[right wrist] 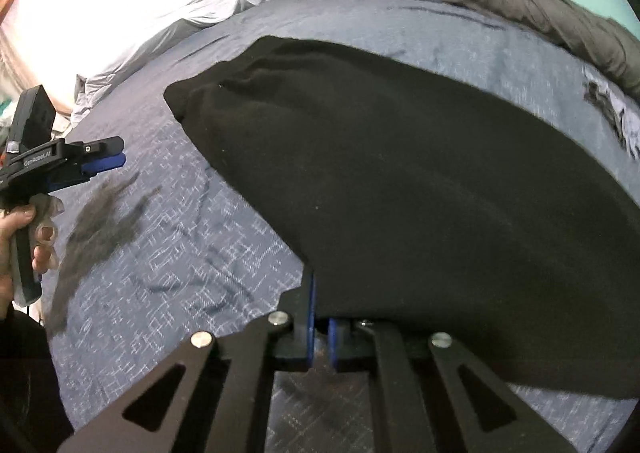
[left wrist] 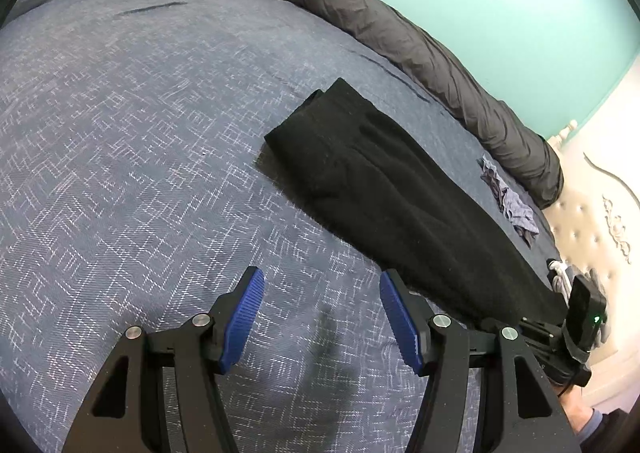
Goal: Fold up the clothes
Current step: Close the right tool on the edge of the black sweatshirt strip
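Right hand-held gripper (right wrist: 319,307): blue pads pinched together on the near edge of the black garment (right wrist: 400,181), cloth draping over and past the fingers. Left hand-held gripper (left wrist: 322,309): jaws spread wide, nothing between them, hovering over bare bedspread (left wrist: 140,133) just beside the garment's near end.

Garment lies on the bed as a long narrow strip, already doubled lengthwise by the look of the layered far end; it runs diagonally toward the rolled grey duvet (left wrist: 400,41) along the wall. Small crumpled bluish cloth (left wrist: 508,197) sits apart, near the headboard.

Judgement: mid-fold. 1 end is gripped, the other side of that end is not. Next move probably needs the left gripper to close on the free near corner, then both carry that end over toward the far end, keeping edges level so the strip does not skew.
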A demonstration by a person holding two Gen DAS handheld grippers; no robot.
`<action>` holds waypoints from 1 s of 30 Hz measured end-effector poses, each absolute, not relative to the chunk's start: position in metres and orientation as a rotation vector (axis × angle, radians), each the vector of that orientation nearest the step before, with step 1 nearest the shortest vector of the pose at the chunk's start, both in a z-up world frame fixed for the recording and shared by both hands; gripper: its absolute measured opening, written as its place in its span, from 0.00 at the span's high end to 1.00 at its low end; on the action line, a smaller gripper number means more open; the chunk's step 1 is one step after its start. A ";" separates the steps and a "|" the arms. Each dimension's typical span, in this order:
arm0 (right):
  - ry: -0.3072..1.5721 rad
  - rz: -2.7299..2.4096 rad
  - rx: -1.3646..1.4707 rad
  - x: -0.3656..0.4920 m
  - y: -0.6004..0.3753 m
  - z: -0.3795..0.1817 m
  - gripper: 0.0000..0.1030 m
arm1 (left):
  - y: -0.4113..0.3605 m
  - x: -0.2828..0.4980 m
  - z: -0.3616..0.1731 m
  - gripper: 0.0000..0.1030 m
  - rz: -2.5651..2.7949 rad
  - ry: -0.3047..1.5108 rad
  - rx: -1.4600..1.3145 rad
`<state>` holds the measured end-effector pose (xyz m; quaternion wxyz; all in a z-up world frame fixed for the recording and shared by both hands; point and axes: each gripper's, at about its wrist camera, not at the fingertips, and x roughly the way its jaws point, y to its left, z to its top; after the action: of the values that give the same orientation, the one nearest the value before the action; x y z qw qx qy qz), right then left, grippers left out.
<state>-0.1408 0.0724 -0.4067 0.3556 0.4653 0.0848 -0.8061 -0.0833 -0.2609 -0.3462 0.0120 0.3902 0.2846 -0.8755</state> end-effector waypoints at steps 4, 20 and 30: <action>0.173 -2.057 1.268 -0.140 0.075 -0.416 0.96 | -0.263 -0.083 -0.347 0.38 -2.724 0.896 1.220; -0.062 -2.100 1.203 -0.125 0.126 -0.361 0.92 | -0.263 -0.085 -0.346 0.37 -2.720 0.898 1.212; -0.017 -2.153 1.354 -0.143 0.097 -0.419 0.92 | -0.264 -0.087 -0.350 0.37 -2.710 0.898 1.225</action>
<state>-0.1426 0.0966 -0.4194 0.2948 0.5087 -0.0062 -0.8089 -0.0867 -0.2642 -0.3503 0.0174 0.3942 0.2890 -0.8722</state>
